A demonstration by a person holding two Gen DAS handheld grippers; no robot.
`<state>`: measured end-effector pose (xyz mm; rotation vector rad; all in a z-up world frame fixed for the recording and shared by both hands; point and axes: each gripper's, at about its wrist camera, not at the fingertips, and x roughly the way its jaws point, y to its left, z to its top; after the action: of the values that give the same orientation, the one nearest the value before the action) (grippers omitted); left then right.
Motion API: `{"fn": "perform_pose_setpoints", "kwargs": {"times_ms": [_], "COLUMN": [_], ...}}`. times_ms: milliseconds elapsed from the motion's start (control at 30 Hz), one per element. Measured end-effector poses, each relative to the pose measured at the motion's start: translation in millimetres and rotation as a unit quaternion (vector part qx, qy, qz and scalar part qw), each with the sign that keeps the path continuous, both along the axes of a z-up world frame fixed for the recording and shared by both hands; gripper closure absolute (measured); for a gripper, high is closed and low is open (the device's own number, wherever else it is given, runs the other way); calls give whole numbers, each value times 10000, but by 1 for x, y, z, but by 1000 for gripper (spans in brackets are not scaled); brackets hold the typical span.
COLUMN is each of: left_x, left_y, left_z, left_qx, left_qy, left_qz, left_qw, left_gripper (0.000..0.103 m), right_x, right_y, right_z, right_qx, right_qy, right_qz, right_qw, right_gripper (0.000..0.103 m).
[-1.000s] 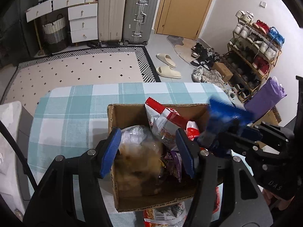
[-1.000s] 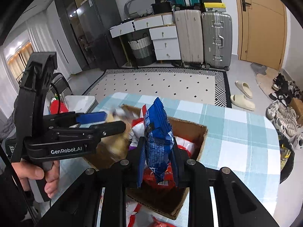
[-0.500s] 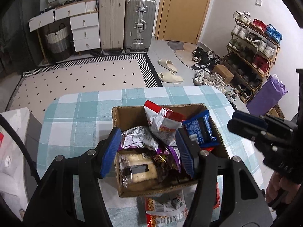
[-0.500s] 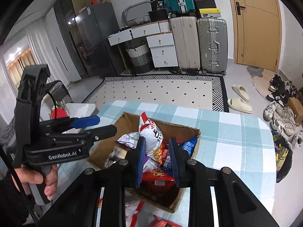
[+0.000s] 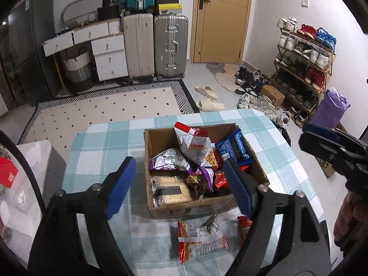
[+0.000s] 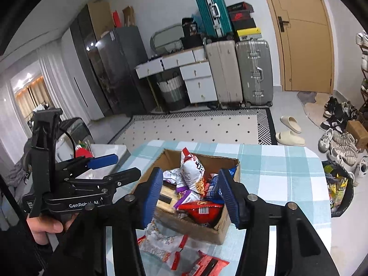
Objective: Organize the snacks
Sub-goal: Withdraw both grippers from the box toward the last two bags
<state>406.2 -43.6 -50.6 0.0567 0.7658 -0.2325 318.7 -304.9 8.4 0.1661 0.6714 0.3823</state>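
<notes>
I'm standing in a lived-in room, with suitcases (image 5: 170,46) and a white chest of drawers (image 5: 110,55) along the far wall, a shoe rack (image 5: 303,57) off to the right, and a patterned rug (image 5: 103,112) on the floor beyond my work surface. That surface is a table (image 5: 103,142) under a teal-and-white checked cloth, and near its middle sits the cardboard box (image 5: 195,209) I'm filling. By my reckoning the job is well along: the box already holds a heap of packets — a tall white-and-red bag (image 5: 193,145) leaning upright at the far side, a blue packet (image 5: 232,147) against the right wall, a purple one (image 5: 168,161) and a flat cracker pack (image 5: 170,188) nearer me. What's left lies on the cloth just in front of the box: a red-and-white snack bag (image 5: 202,237) and, to its right, a small red packet (image 5: 243,225) partly behind my tool. My left gripper (image 5: 179,188) has just been spreading and stands wide apart with nothing between its pads; my right gripper (image 6: 188,195) has likewise just been parting and is empty too, both hovering above the box.
</notes>
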Motion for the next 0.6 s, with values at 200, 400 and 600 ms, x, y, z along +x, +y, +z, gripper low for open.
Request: {"fn": "perform_pose_setpoints", "kwargs": {"times_ms": [200,400,600], "left_x": [-30,-60,-85], "left_y": [5,19,23], "left_z": [7,13,7], "left_qx": [-1,-321,-325], "left_qy": [-87,-163,-257], "left_qz": [28,220,293], "left_qw": [10000,9991,9987], "left_gripper": [23,18,15], "right_x": [-41,-80,-117], "right_y": [-14,-17,-22], "right_z": [10,10,-2], "right_qx": [101,68,98], "right_qy": [-338,-590,-721], "right_qz": [-318,-401,-531], "right_qw": [9989,9974,9959], "right_gripper": [23,14,5]}}
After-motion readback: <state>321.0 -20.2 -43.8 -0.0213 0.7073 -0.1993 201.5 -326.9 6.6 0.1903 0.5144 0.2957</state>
